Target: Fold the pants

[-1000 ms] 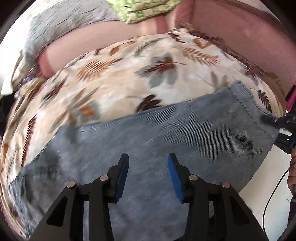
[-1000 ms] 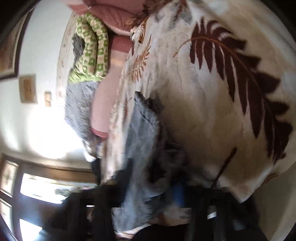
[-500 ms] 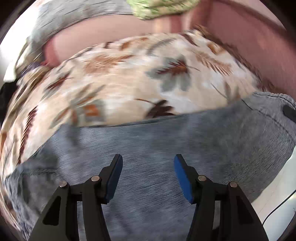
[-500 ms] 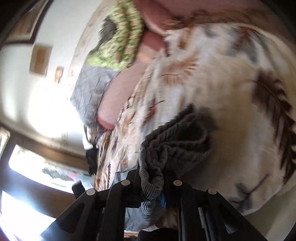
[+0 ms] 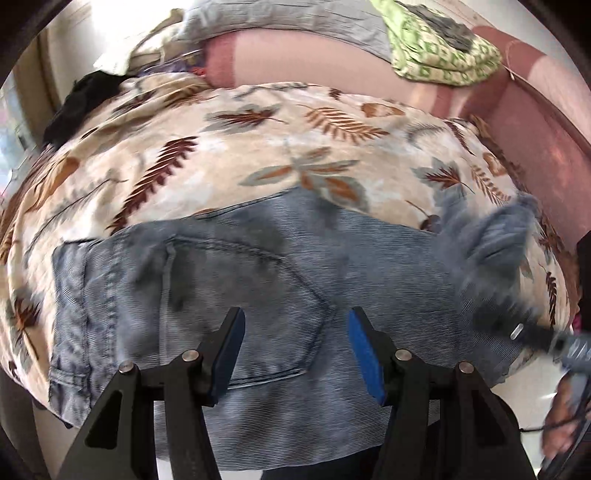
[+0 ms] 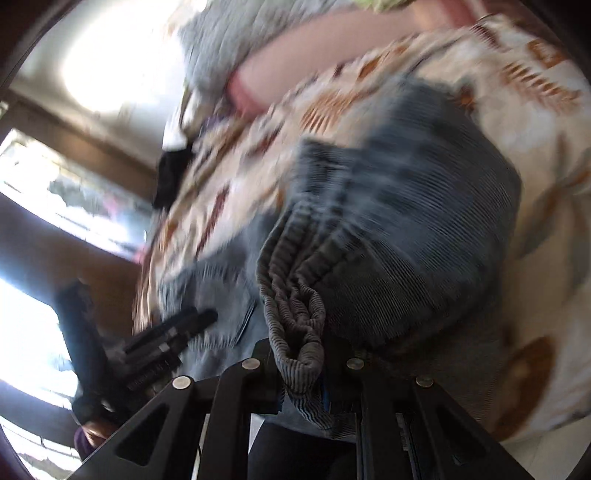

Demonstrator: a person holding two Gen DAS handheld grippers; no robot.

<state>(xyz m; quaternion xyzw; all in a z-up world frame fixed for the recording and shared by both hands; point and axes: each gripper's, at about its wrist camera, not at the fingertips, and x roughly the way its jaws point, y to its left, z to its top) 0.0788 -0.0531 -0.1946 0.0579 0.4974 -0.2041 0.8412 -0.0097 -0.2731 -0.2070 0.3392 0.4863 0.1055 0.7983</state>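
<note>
Blue-grey denim pants [image 5: 288, 280] lie across a leaf-print bedspread [image 5: 258, 147], back pocket and waistband to the left. My left gripper [image 5: 295, 325] hovers just above the pocket area, open, with nothing between its blue pads. In the right wrist view my right gripper [image 6: 301, 354] pinches a bunched leg end [image 6: 291, 295] of the pants, and its jaws are opening slightly with the cloth still between them. The lifted leg [image 5: 491, 236] hangs blurred over the pants at the right, above the right gripper [image 5: 532, 332]. The left gripper [image 6: 173, 328] shows at lower left in the right wrist view.
A pink cushioned back [image 5: 332, 55] runs behind the bedspread, with a green patterned cloth [image 5: 439, 48] and a grey pillow [image 5: 280, 18] on it. A black garment [image 5: 85, 96] lies at the far left. A person's hand [image 5: 565, 417] is at lower right. Bright windows [image 6: 55, 199] stand to the left.
The left gripper slid along the pants to the pocket end and its jaws widened. The right gripper lifted the bunched leg end, rolled, and carried it over the pants toward the left gripper.
</note>
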